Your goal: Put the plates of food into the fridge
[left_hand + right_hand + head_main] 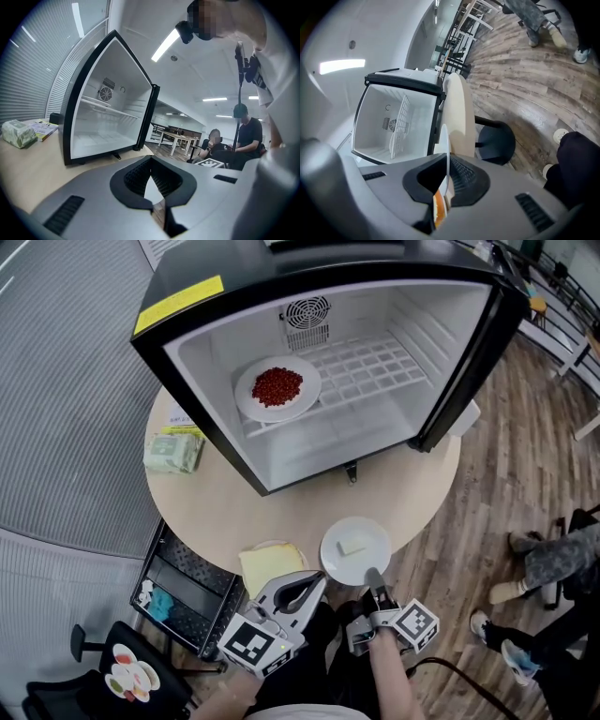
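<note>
You see fridge: black shell, white inside, yellow label. Red food on white shelf plate. Also white: near plate. Beige table, green packet, brown wood-grain floor. Your right gripper grey, its marker cube black-and-white squares.

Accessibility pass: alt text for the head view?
Right gripper shut on the near rim of a white plate holding a small pale piece, at the round table's near edge. Beyond it an open mini fridge stands on the table with a plate of red food on its wire shelf. Left gripper hangs beside a pale yellow slice.
</note>
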Tool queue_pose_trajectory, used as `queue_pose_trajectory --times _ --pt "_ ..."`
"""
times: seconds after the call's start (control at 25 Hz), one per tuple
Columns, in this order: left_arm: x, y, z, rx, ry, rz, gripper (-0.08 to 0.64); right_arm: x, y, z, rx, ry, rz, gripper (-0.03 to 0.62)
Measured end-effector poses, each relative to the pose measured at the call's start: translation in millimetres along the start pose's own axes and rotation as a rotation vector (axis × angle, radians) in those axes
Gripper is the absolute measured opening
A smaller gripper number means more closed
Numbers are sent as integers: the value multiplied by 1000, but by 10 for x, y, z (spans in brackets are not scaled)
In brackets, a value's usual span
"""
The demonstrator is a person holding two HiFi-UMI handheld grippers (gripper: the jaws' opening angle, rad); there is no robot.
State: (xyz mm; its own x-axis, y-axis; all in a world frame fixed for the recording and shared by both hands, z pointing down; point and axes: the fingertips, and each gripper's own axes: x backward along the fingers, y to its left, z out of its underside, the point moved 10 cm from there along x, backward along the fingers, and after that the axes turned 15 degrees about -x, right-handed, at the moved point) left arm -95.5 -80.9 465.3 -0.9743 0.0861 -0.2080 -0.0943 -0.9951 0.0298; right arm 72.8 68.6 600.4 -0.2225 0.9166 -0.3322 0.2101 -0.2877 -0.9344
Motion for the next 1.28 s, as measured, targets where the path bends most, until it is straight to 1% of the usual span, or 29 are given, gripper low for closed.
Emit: queue_pose_trajectory --times 0.16,0.28,0.36,0.52,0.64,0.76,0.88,1.08,1.28 --pt "-87 -33 -80 -21 -21 1 5 43 249 -103 -18 4 -37 17" --pt "-172 -55 -198 -34 -36 -8 5 58 513 -195 -38 1 -88 17" --pt "-222 -79 -266 -42 -40 -12 5 72 674 -260 -31 2 -105 17" --pt "-290 -110 -428 -61 -57 -31 5 106 933 -392 -3 19 -112 17" --pt "-322 -125 -570 -86 -84 -41 5 132 1093 -466 7 34 -121 17" --pt "-359 -124 -677 -87 -89 -49 5 106 1238 -492 10 45 -132 17" --pt "-406 -118 -738 -88 -89 -57 5 77 1348 -511 -5 60 -140 17" --pt "-452 -120 -799 -85 -98 -76 5 34 1492 -563 1 86 -138 17" --pt "-499 -120 -816 -85 -108 -87 5 -43 1623 -701 -14 79 -153 17"
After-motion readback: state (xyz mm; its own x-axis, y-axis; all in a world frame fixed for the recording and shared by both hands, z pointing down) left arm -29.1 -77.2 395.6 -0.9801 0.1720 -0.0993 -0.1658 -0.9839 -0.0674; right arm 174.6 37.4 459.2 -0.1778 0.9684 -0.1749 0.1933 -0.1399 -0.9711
